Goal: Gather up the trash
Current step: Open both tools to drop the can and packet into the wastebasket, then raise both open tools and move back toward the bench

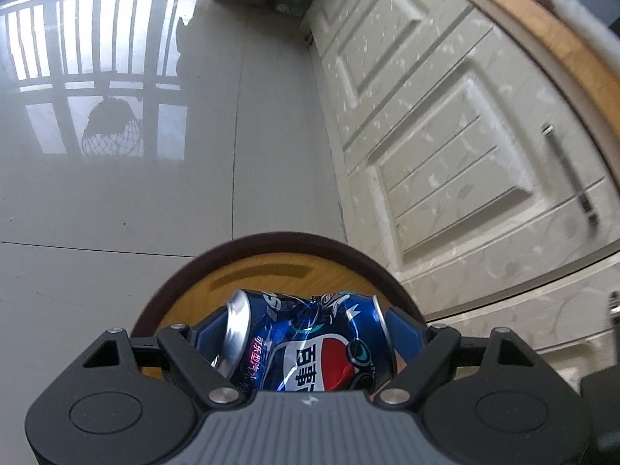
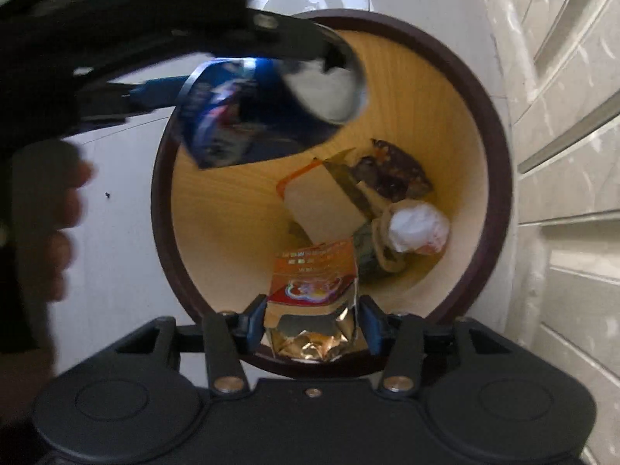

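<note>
On the left, a shiny grey floor [image 1: 116,201] is seen, with bright window bars mirrored in it. A dented blue can [image 1: 310,343] is squeezed between the two blue pads of the left gripper [image 1: 310,339]. The can lies sideways in the jaws and is held over the round bin [image 2: 500,178]. The bin has a dark rim and a yellow wood-look inside.

At the bottom of the bin, a cream and orange packet [image 2: 321,205], a dark wrapper [image 2: 391,174] and a ball of white paper [image 2: 418,230] are seen. At the near rim of the bin, an orange and gold snack wrapper [image 2: 314,302] is pinched between the pads of the right gripper [image 2: 313,323]. White cabinet doors [image 1: 445,147] are seen on the right, just beside the bin, with a metal handle [image 1: 569,174] on one door.
</note>
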